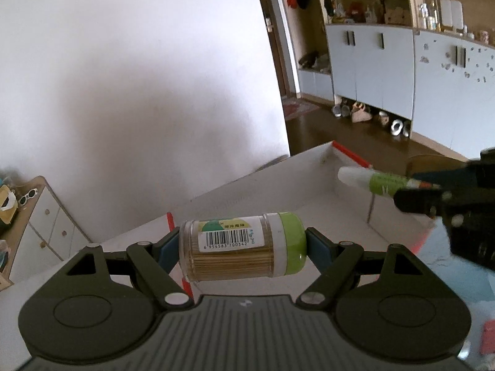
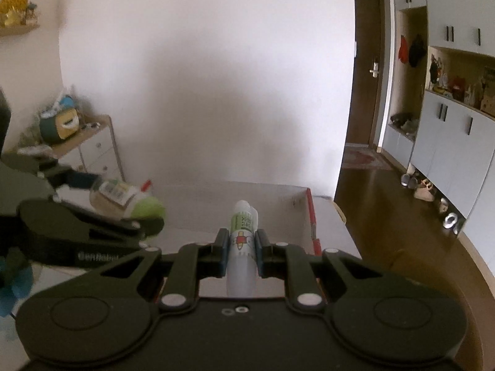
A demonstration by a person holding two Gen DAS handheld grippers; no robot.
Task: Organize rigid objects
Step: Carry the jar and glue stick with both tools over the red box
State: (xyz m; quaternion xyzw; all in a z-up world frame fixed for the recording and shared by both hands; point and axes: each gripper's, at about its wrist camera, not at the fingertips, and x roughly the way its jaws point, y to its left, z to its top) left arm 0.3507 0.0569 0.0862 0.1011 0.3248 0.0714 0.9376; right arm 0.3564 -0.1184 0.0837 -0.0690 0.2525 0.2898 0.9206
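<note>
The toothpick jar (image 1: 243, 245) lies crosswise between the fingers (image 1: 168, 252) of the left gripper (image 1: 243, 247), above the near edge of the open box (image 1: 278, 185). The glue tube (image 2: 243, 247) sits lengthwise between the fingers of the right gripper (image 2: 242, 253), pointing over the box. The right gripper is right of the left one. A wall (image 1: 139, 77) stands behind the box; cabinets (image 1: 386, 68) stand at far right.

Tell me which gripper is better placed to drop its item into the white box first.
Probably right. The right gripper holds the glue tube pointing over the white box, tip past its rim. The left gripper holds the toothpick jar crosswise near the box's corner.
</note>
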